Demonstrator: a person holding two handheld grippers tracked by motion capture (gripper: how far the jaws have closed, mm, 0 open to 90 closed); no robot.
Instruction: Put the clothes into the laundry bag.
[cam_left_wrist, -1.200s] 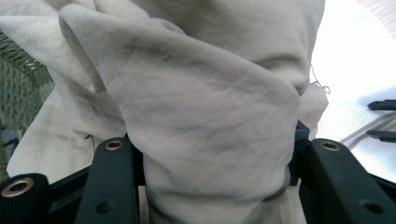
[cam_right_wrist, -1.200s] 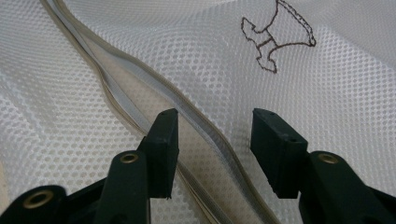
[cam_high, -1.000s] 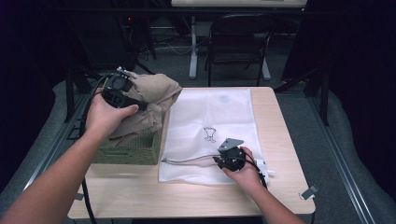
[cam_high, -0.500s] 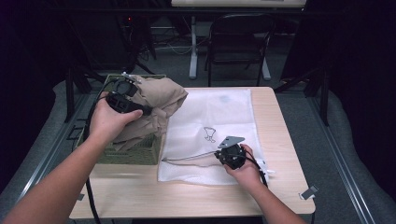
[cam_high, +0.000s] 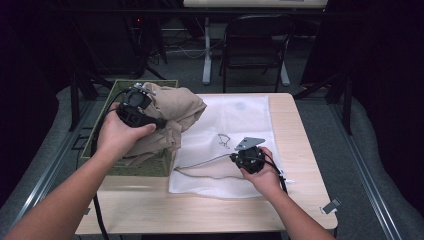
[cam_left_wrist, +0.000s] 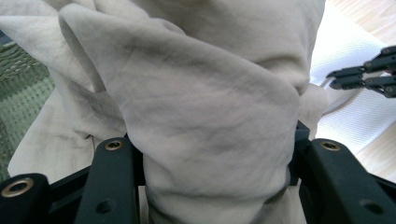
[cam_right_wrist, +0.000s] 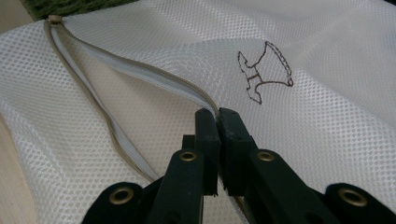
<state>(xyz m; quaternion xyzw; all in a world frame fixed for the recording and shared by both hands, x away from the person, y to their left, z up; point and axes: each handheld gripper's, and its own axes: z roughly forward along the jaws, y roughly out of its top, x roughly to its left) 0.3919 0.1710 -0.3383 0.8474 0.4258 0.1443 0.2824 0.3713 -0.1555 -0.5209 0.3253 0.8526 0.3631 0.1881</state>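
Over the green basket at the table's left, the left gripper, clamped on the beige cloth, had carried it rightward toward the white mesh bag within 1 second; loading seemed close. Near right, the right gripper pinched the bag's zipper edge; the cloth looked soft and crumpled

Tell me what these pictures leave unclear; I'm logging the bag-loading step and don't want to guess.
- Left gripper view: the left gripper is clamped on the beige garment; the cloth hides its fingertips.
- High view: the green basket interior is covered by the garment.
- Right gripper view: the right gripper pinches the mesh bag at its zipper edge; how far the bag opens cannot be judged.
- High view: the small clip near the table corner is too small to identify.
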